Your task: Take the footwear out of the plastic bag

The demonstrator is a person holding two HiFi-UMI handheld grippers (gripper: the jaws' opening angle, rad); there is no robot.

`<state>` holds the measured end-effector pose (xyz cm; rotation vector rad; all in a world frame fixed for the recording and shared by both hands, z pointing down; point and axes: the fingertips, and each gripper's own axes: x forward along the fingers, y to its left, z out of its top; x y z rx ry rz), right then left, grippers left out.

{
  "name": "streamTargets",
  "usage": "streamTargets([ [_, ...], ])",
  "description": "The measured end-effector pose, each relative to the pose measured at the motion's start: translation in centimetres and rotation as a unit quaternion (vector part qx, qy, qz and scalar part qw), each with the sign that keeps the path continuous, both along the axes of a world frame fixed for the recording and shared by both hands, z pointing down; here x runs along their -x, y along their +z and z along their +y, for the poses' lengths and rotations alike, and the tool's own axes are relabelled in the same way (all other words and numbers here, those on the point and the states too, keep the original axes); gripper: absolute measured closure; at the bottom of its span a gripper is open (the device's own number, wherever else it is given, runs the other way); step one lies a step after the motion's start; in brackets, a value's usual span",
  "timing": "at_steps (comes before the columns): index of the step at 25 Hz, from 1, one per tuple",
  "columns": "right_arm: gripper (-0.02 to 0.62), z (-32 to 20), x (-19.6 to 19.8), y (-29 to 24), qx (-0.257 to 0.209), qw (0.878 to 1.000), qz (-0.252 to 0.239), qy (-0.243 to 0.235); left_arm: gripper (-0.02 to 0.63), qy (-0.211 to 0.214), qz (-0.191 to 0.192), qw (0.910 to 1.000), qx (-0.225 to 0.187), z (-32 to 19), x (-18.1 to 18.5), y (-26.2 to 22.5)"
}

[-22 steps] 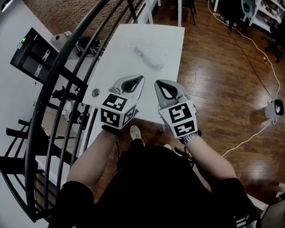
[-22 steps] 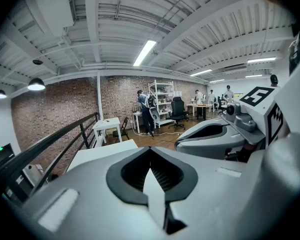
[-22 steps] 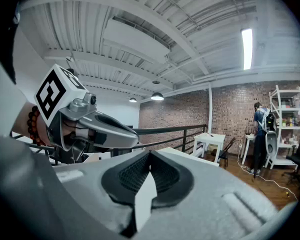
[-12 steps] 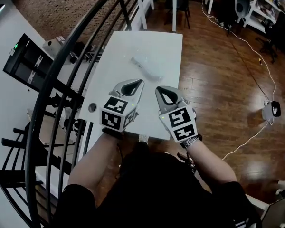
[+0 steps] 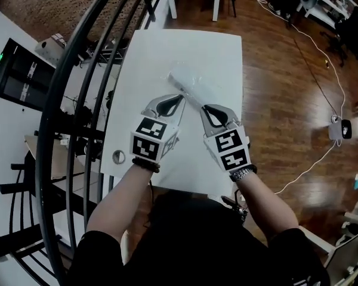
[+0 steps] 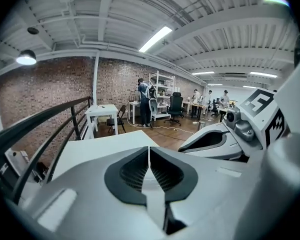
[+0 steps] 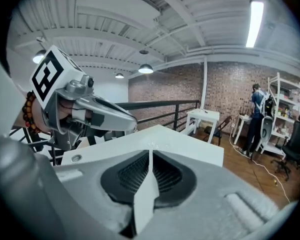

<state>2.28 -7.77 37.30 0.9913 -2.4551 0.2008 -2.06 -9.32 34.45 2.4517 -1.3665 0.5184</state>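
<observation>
A clear plastic bag (image 5: 193, 87) with pale footwear inside lies on the white table (image 5: 143, 58), towards its far right part. In the head view both grippers hover over the table side by side. My left gripper (image 5: 178, 98) is shut and empty, its tip just short of the bag's near left side. My right gripper (image 5: 205, 108) is shut too, with its tip at the bag's near end; whether it touches I cannot tell. The left gripper view shows its jaws (image 6: 149, 149) closed together, and the right gripper view shows the same (image 7: 150, 152).
A black curved railing (image 5: 77, 70) runs along the table's left side. A round cable hole (image 5: 119, 157) sits near the table's front left corner. A white cable and a small device (image 5: 339, 128) lie on the wood floor to the right. People stand far off by shelves (image 7: 260, 109).
The table has come nearer in the head view. Both grippers have gone forward from its near edge to over the table, up to the bag. Both stayed shut.
</observation>
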Motion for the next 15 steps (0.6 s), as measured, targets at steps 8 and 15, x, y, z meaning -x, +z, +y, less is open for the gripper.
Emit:
streamTargets([
  [8,0.538,-6.0,4.3,5.5,0.065,0.996,0.049,0.038,0.589,0.014,0.034,0.9977,0.057,-5.3,4.4,5.4],
  [15,0.489,-10.3,4.5,10.6,0.107,0.988,0.087,0.065,0.586,0.016,0.047,0.9948,0.089,-9.5,5.2,9.8],
])
